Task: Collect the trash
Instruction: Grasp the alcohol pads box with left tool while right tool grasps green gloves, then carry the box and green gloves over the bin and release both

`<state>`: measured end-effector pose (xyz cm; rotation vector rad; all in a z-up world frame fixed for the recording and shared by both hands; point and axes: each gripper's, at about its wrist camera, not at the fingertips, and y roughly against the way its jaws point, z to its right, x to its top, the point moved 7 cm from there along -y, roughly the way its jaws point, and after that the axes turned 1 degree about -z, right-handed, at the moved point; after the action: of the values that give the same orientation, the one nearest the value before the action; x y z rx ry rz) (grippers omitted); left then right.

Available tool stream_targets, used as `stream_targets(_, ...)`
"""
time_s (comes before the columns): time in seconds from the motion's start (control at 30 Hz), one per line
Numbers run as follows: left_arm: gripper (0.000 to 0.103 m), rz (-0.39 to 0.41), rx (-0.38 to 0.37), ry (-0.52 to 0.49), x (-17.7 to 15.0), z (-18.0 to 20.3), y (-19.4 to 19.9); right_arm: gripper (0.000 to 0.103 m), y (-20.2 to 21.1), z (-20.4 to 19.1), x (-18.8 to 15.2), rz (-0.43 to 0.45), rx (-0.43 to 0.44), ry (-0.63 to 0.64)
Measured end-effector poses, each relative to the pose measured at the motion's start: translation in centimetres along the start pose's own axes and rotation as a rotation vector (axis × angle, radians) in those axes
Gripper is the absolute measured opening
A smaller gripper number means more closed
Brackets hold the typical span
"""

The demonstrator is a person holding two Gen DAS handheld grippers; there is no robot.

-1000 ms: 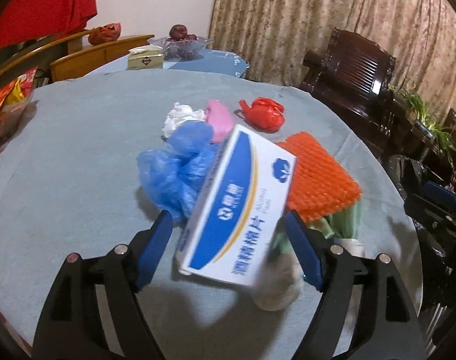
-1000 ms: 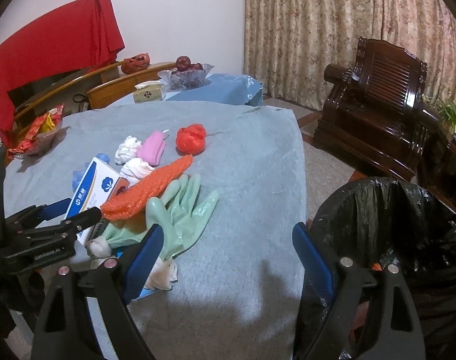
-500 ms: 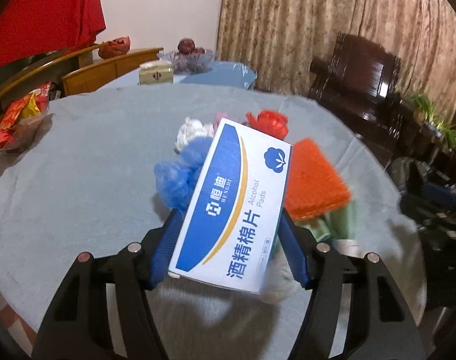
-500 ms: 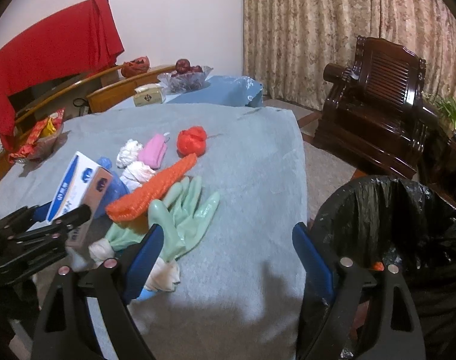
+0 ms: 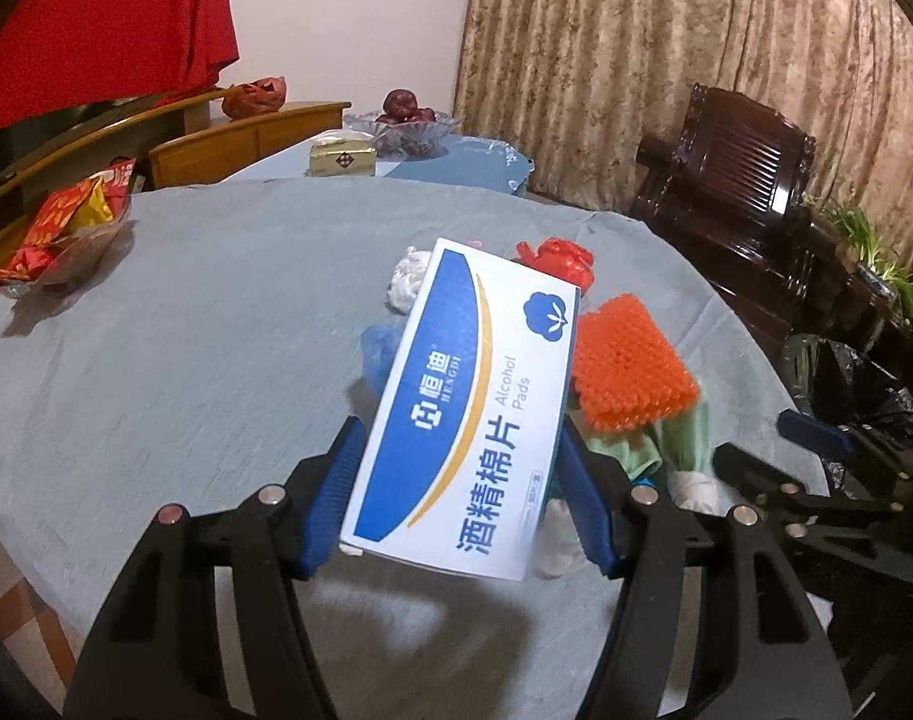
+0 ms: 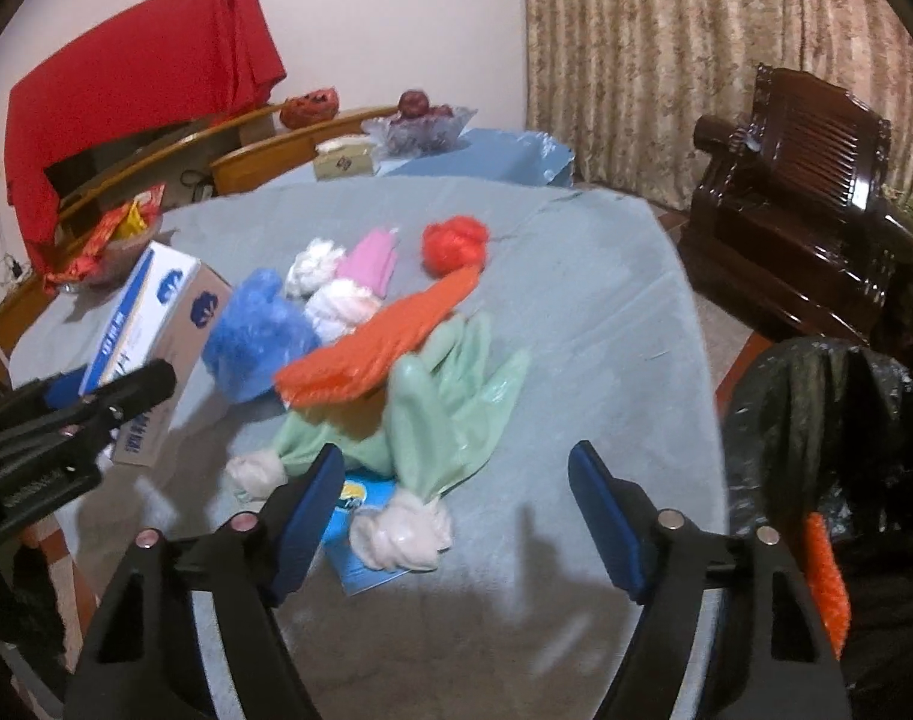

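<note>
My left gripper (image 5: 462, 480) is shut on a blue and white alcohol pads box (image 5: 468, 408) and holds it tilted above the table; the box also shows in the right wrist view (image 6: 156, 324). My right gripper (image 6: 456, 492) is open and empty over the near end of the green gloves (image 6: 444, 396). On the grey tablecloth (image 6: 576, 312) lie an orange mesh pad (image 6: 384, 342), a blue plastic bag (image 6: 258, 336), white wads (image 6: 342, 306), a pink item (image 6: 372, 258) and a red wad (image 6: 456, 240).
A black trash bag (image 6: 834, 420) stands open at the table's right edge. A dark wooden armchair (image 6: 816, 216) is behind it. A snack bowl (image 5: 66, 228) sits at the far left. A fruit bowl (image 5: 408, 126) and a tissue box (image 5: 342, 159) are on a farther table.
My left gripper has closed on the box and lifted it off the pile. My right gripper has moved left and forward over the gloves, still open.
</note>
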<state>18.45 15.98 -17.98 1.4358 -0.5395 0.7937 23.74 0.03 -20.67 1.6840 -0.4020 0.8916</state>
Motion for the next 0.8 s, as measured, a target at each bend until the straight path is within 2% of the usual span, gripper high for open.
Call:
stream_targets(0.27,0.056,-0.011,0.006,0.008,-0.4,-0.7,0.1,0.072,-3.7,-0.1,-0.6,-0.055,-0.022,-0.040)
stream_targets(0.33,0.056,-0.012,0.002,0.008,-0.4,-0.7,0.1,0.064,-4.3,0.0,-0.7,-0.075,-0.003,-0.058)
stream_targets(0.4,0.056,-0.010,-0.002,0.006,-0.4,-0.5,0.2,0.034,-4.3,-0.3,-1.0,-0.091,0.056,-0.061)
stream_targets(0.43,0.056,-0.010,-0.005,0.007,-0.4,-0.5,0.1,0.030,-4.1,-0.4,-1.2,-0.097,0.072,-0.056)
stream_targets(0.57,0.055,-0.016,-0.023,0.014,-0.6,0.0,0.0,0.023,-2.9,0.1,-1.2,-0.095,0.112,-0.101)
stream_targets(0.8,0.055,-0.002,-0.058,0.000,-0.1,1.8,0.8,0.021,0.2,2.2,-0.1,-0.039,0.075,-0.124)
